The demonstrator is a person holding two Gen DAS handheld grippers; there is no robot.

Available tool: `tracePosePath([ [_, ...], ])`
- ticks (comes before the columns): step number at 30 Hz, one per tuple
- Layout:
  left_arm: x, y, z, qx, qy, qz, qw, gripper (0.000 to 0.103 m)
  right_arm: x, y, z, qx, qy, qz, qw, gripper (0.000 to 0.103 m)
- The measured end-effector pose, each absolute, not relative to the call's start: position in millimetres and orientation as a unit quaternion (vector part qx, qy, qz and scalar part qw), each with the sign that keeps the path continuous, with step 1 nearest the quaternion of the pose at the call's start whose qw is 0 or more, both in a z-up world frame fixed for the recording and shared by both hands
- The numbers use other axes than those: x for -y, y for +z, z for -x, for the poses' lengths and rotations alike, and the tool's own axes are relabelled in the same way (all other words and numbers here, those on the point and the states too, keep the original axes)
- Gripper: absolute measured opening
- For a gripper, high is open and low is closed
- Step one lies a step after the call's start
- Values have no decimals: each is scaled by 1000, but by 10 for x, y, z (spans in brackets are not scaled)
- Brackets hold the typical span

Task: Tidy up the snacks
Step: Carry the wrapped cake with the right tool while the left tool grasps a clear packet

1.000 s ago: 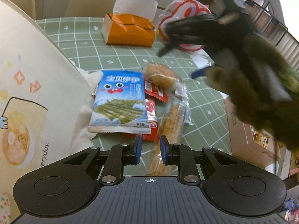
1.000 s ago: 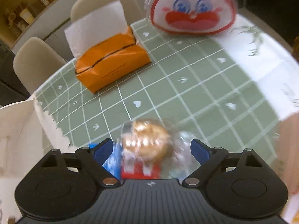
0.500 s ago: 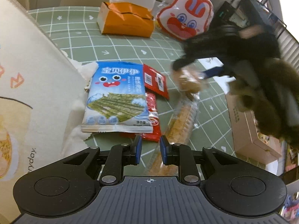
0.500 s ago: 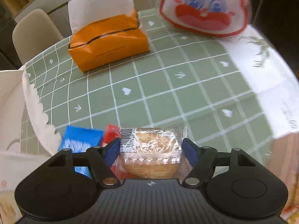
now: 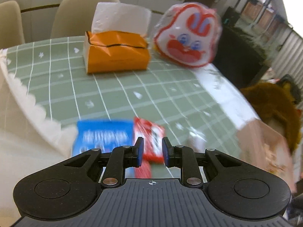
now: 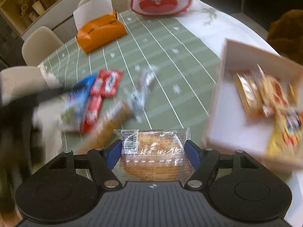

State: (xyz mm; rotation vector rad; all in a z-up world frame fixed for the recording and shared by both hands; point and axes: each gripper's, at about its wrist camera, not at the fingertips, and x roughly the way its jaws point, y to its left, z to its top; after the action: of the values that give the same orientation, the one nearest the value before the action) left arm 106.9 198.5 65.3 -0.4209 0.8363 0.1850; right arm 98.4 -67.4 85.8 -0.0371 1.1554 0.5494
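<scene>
— Snacks first: where do they sit from your left claw (image 5: 151,152)?

— Just ahead of its tips, on the counter (image 5: 117,94): a blue packet (image 5: 102,136) to the left, a red packet (image 5: 151,138) showing through the narrow gap. Your left claw is closed with nothing between its pads. Farther ahead stand an orange tissue box (image 5: 115,54) and a rabbit-face bag (image 5: 187,36).

— And your right claw (image 6: 152,149)?

— It is clamped on a clear-wrapped pastry (image 6: 151,147), one blue pad against each side; it closed in within the last moment. Left of it lie the blurred packets and a long biscuit pack (image 6: 111,126); to its right sits an open box (image 6: 236,128) with snacks inside.
</scene>
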Motion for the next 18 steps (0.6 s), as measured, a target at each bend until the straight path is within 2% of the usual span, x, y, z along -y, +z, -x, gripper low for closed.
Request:
tracePosePath([
  [7, -2108, 310, -1505, -438, 100, 230, 863, 24, 1112, 724, -527, -537, 231, 11, 812, 72],
  [18, -1216, 267, -1249, -481, -44, 147, 863, 30, 1655, 478, -353, -522, 121, -7, 845, 72],
])
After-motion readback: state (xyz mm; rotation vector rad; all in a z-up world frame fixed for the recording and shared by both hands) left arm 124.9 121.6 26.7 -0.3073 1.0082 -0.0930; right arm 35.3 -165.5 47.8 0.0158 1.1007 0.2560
